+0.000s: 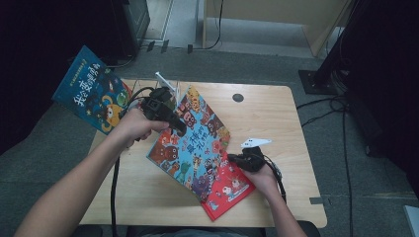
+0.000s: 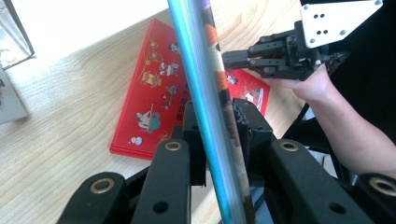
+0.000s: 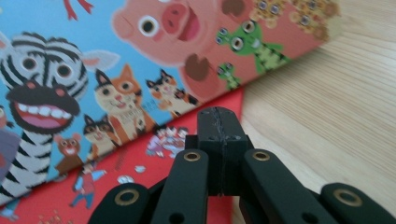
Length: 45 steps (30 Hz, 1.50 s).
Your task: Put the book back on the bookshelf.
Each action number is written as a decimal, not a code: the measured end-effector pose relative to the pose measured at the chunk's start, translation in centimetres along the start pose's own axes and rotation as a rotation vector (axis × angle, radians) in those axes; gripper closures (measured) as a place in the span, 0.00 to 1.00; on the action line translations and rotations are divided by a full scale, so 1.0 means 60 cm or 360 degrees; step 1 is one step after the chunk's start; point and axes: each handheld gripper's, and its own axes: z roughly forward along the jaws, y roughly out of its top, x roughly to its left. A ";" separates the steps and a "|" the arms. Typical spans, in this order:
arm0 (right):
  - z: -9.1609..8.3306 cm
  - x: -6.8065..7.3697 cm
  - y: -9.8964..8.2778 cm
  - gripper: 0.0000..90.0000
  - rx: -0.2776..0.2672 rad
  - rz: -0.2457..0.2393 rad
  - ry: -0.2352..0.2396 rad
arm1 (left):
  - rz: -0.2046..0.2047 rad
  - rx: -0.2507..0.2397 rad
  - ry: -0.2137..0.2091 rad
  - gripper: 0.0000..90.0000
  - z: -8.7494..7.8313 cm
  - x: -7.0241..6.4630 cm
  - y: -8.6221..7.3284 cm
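A blue picture book [image 1: 192, 143] covered in cartoon animals is tilted up off the table, and my left gripper [image 1: 175, 123] is shut on its upper left edge. In the left gripper view the book's spine [image 2: 205, 93] runs edge-on between the jaws of the left gripper [image 2: 217, 116]. Beneath it a red picture book [image 1: 230, 190] lies flat on the table. My right gripper [image 1: 236, 159] is shut with nothing between its jaws, its tips over the red book beside the blue book's right edge. In the right gripper view the shut right gripper [image 3: 219, 126] points at the red book [image 3: 140, 172] and blue book [image 3: 116, 60].
A dark blue book [image 1: 91, 89] leans at the table's far left, beside a clear rack [image 2: 14, 32]. The light wooden table [image 1: 276, 113] has bare room on its right half. Cables trail over the floor to the right.
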 end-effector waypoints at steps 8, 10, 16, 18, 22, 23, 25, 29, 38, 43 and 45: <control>0.012 0.012 0.003 1.00 0.0000 -0.0028 0.0015 | 0.0013 0.0028 -0.0001 0.85 0.011 -0.007 0.007; 0.012 0.013 0.003 1.00 0.0000 -0.0031 0.0008 | 0.0003 0.0031 0.0003 0.84 0.012 -0.008 0.007; 0.013 0.014 0.003 1.00 -0.0002 -0.0042 0.0000 | -0.0004 0.0069 -0.0004 0.85 0.025 -0.011 0.013; 0.012 0.014 0.004 0.98 0.0002 -0.0063 0.0000 | 0.0013 0.0043 0.0016 0.86 0.020 -0.016 0.014; -0.004 0.006 0.006 0.89 -0.0026 -0.0100 -0.0106 | 0.0004 0.0075 0.0054 0.88 0.004 -0.025 0.009; -0.009 0.002 0.006 0.89 -0.0042 -0.0097 -0.0129 | 0.0000 0.0084 0.0062 0.89 -0.003 -0.027 0.007; -0.019 -0.008 0.005 0.87 -0.0079 -0.0055 -0.0158 | 0.0029 0.0073 0.0105 0.90 -0.020 -0.035 0.002; -0.023 -0.013 0.004 0.85 -0.0085 -0.0025 -0.0157 | 0.0101 0.0128 0.0219 0.90 -0.036 -0.050 -0.006; -0.019 -0.008 0.006 0.84 -0.0090 -0.0052 -0.0149 | 0.0077 0.0043 0.0221 0.91 -0.074 -0.048 -0.052; -0.013 -0.009 0.014 0.83 -0.0052 -0.0043 -0.0120 | 0.0033 -0.0034 0.0223 0.91 -0.104 -0.037 -0.079; -0.011 -0.008 0.016 0.82 -0.0062 -0.0049 -0.0113 | 0.0021 -0.0061 0.0229 0.91 -0.118 -0.033 -0.093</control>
